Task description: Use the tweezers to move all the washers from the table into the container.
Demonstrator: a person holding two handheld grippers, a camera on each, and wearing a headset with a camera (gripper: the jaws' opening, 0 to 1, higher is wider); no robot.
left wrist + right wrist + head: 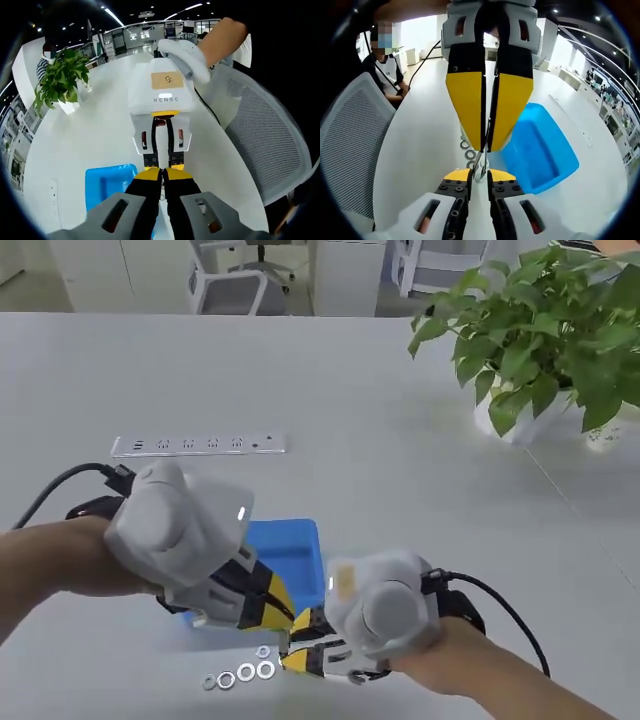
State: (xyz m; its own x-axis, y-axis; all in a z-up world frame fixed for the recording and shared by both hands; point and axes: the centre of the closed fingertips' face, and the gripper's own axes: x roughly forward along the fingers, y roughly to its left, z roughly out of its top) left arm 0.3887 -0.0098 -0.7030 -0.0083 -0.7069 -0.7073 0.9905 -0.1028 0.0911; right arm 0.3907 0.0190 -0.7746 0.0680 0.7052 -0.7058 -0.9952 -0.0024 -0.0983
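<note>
The blue container (296, 545) sits on the white table just beyond both grippers. Several washers (240, 673) lie in a short row on the table in front of it. My left gripper (282, 615) and my right gripper (296, 655) meet tip to tip over the washers. In the right gripper view the left gripper's yellow jaws come down from the top, shut on thin metal tweezers (480, 161). The tweezers' tip reaches between my right gripper (480, 175), whose jaws stand slightly apart around it. Washers (469, 156) and the container (540, 150) lie just beyond.
A white power strip (200, 445) lies on the table behind the container. A potted plant (540, 340) stands at the far right. A mesh chair (350, 130) stands by the table's near edge, and a person (385, 65) sits farther off.
</note>
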